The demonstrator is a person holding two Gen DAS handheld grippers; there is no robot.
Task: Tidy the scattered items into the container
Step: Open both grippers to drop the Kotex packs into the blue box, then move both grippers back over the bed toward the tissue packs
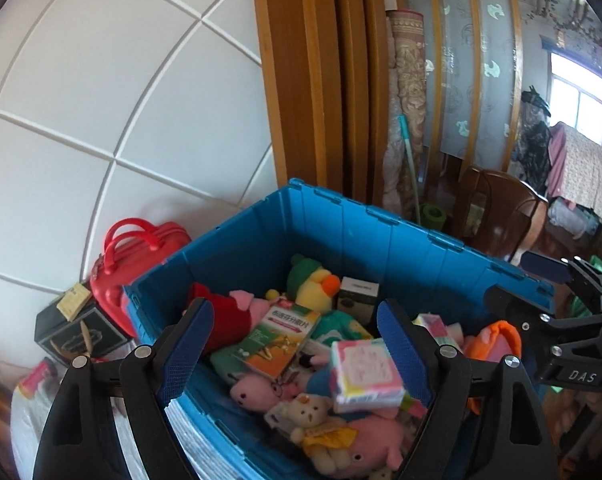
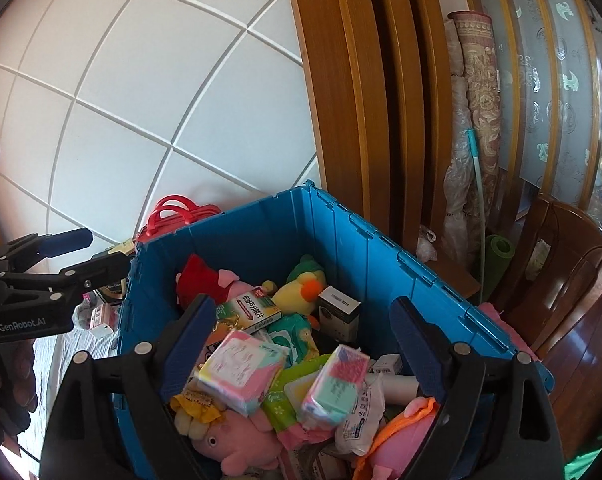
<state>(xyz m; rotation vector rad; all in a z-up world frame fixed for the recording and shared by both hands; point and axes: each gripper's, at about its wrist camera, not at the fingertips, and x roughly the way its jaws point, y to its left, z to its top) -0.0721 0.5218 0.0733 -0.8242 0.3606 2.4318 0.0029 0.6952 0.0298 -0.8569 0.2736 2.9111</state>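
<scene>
Ribbed blue plastic crate (image 1: 381, 232), soft plush toys (image 1: 313, 284)

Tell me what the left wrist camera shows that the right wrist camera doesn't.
Only the left wrist view shows a black box beside the red bag, a window, and the right tool. Only the right shows the left tool. Both share the blue bin, the duck plush and the green medicine box.

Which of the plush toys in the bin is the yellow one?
The duck plush with the green hat and orange beak, near the blue bin's far corner. The other plush toys showing are pink, apart from a small cream bear.
</scene>
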